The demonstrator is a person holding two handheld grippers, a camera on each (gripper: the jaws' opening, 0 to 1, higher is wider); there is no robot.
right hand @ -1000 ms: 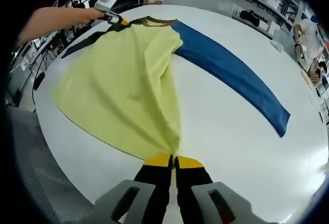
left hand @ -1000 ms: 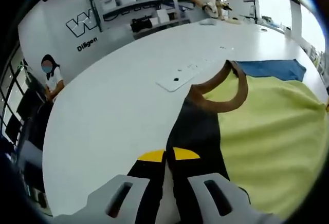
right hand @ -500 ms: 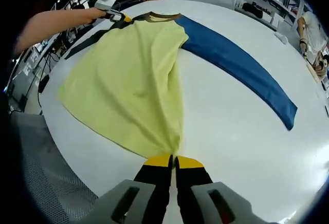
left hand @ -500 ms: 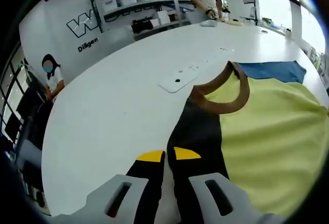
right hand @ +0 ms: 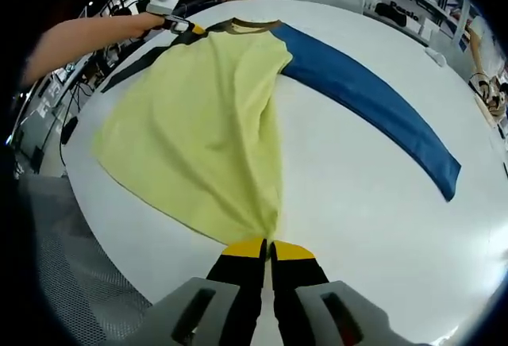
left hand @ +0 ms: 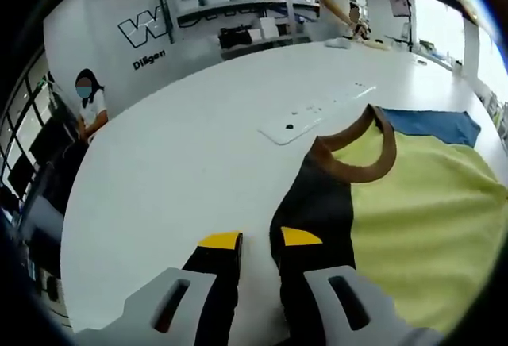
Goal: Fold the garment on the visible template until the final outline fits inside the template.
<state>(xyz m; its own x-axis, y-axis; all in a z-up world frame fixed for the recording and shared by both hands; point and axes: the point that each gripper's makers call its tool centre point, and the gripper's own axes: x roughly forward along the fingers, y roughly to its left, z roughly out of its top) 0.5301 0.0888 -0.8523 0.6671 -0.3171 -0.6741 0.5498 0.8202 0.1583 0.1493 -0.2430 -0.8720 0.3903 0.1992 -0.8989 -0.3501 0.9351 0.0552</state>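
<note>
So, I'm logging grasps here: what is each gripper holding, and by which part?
The right gripper is shut on the garment at its yellow hem corner. The left gripper is open, holding nothing, at the black shoulder.

Bright, even indoor light, bent hard by my fisheye lenses.

The white table (left hand: 182, 155) glows almost shadowless under overhead light, with window glare bleaching the upper right of my left gripper view. Straight edges bow toward the borders, and far shelves (left hand: 230, 5) go soft. My jaws at the bottom look swollen and slightly blurred; only faint shadows lie beneath them.
</note>
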